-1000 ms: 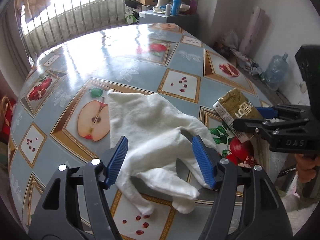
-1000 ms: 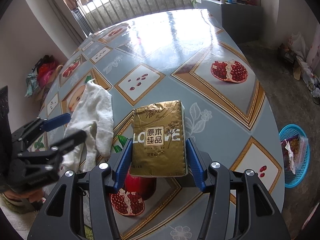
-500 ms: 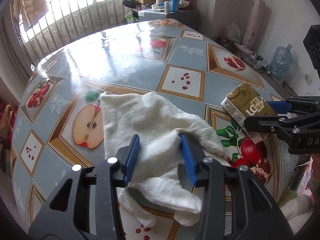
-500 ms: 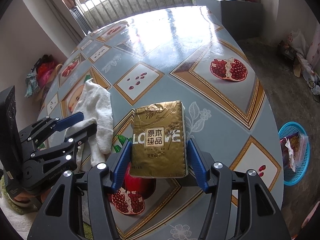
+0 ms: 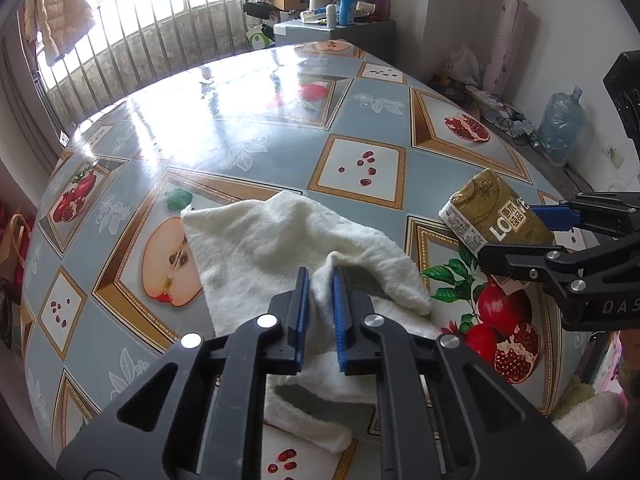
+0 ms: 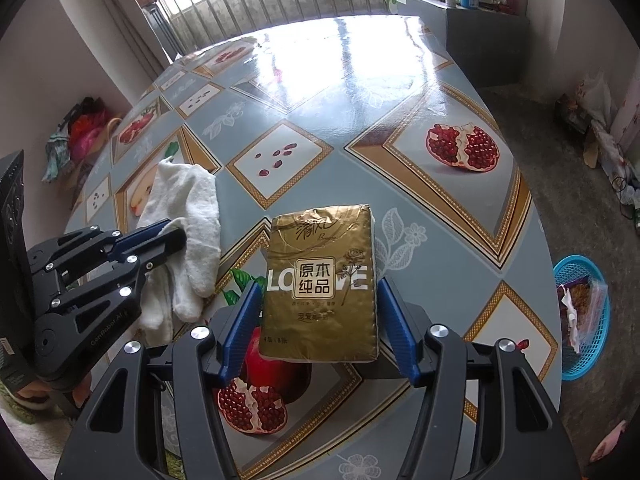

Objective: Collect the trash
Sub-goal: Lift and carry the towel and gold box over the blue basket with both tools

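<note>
A white cloth (image 5: 280, 248) lies crumpled on the fruit-patterned table (image 5: 248, 112). My left gripper (image 5: 320, 280) is shut on a raised fold of the cloth; it also shows in the right wrist view (image 6: 172, 236), with the cloth (image 6: 188, 208) hanging from it. My right gripper (image 6: 316, 308) is shut on a gold tissue pack (image 6: 320, 280) and holds it just above the table's near edge. The pack (image 5: 496, 216) and right gripper (image 5: 532, 236) appear at the right of the left wrist view.
A blue basket (image 6: 584, 312) with wrappers in it stands on the floor right of the table. A grey cabinet (image 6: 480, 20) with bottles is beyond the table. A water jug (image 5: 560, 124) and clutter lie along the right wall.
My left gripper has closed from wide open onto a fold of the white cloth and bunched it up. The right gripper still holds the gold pack, barely moved.
</note>
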`<state>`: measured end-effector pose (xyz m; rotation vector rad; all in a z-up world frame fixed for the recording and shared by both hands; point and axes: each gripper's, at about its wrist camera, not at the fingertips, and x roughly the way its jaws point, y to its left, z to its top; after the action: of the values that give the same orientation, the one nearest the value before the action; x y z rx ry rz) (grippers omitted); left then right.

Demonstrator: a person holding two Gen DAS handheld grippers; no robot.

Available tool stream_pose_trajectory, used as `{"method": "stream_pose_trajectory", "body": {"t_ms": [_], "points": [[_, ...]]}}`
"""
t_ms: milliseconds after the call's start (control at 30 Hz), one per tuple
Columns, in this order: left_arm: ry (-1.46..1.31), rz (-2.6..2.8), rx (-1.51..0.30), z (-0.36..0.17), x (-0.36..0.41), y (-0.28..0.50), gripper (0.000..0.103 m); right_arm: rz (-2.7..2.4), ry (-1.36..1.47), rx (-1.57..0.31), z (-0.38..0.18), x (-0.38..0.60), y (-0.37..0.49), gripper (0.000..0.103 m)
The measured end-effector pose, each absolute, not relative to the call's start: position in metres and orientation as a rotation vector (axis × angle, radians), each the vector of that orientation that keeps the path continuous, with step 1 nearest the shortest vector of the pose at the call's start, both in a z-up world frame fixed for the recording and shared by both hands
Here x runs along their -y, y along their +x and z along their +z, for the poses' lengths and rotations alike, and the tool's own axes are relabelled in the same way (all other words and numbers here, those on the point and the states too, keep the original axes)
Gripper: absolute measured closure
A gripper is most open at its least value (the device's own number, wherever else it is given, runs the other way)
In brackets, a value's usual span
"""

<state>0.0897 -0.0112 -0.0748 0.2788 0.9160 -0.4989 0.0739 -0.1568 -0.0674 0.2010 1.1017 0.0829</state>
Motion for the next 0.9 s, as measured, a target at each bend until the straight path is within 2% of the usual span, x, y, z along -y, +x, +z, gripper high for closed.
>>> {"method": "stream_pose_trajectory", "body": {"t_ms": [367, 600, 767, 900], "points": [[0.269, -0.502, -0.881, -0.063, 0.009, 0.087, 0.097, 0.069, 0.255, -1.071, -0.060, 0.165, 0.072, 0.053], [0.192, -0.575, -0.809, -0.022, 0.012, 0.087, 0.097, 0.053, 0.331, -0.969, -0.032, 0.189, 0.060, 0.053], [0.154, -0.705, -0.757, 0.014, 0.045, 0.091, 0.097, -0.055, 0.387, -0.855, -0.003, 0.235, 0.032, 0.053], [0.148, -0.887, -0.736, 0.043, 0.106, 0.092, 0.097, -0.201, 0.438, -0.783, 0.009, 0.290, -0.005, 0.053]]}}
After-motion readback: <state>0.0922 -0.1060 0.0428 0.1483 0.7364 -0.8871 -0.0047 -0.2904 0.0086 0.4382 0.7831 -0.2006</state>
